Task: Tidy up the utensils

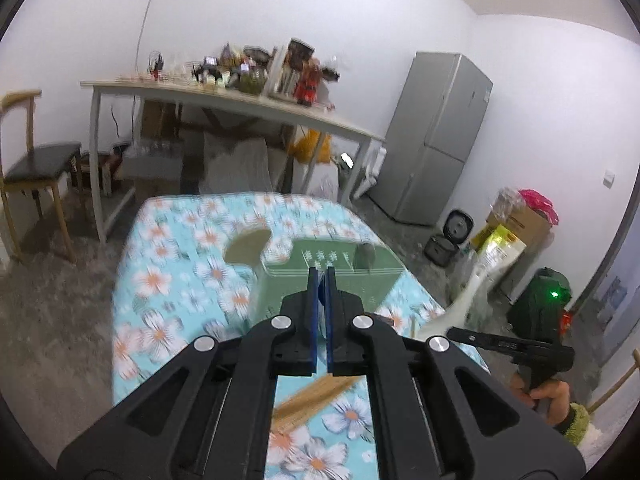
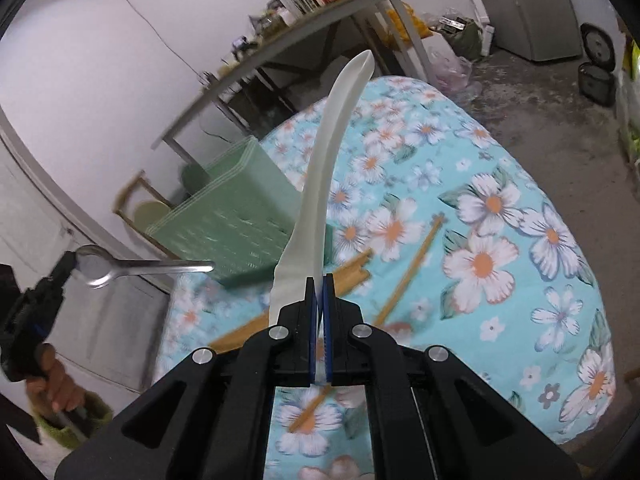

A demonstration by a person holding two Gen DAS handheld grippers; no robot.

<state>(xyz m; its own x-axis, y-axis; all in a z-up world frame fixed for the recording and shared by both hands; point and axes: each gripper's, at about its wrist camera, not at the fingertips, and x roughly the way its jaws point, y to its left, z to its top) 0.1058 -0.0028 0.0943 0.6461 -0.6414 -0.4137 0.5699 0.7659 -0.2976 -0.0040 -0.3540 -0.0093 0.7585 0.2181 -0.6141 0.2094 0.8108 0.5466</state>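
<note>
My right gripper (image 2: 319,280) is shut on a long white plastic spatula (image 2: 324,168) that points up and away over the flowered table; it also shows in the left wrist view (image 1: 468,292). My left gripper (image 1: 320,272) is shut on a metal spoon (image 2: 120,267), seen from the right wrist view at the far left, held in the air beside the table. A green slotted utensil basket (image 2: 228,220) stands on the table; it shows in the left wrist view (image 1: 332,264) just ahead of my left gripper. Several wooden chopsticks (image 2: 408,276) lie loose on the cloth.
The table has a blue flowered cloth (image 2: 500,208). A long white table (image 1: 240,100) with clutter stands behind, a wooden chair (image 1: 36,168) at left, a grey fridge (image 1: 436,136) at right. Boxes and a rice cooker (image 1: 450,236) sit on the floor.
</note>
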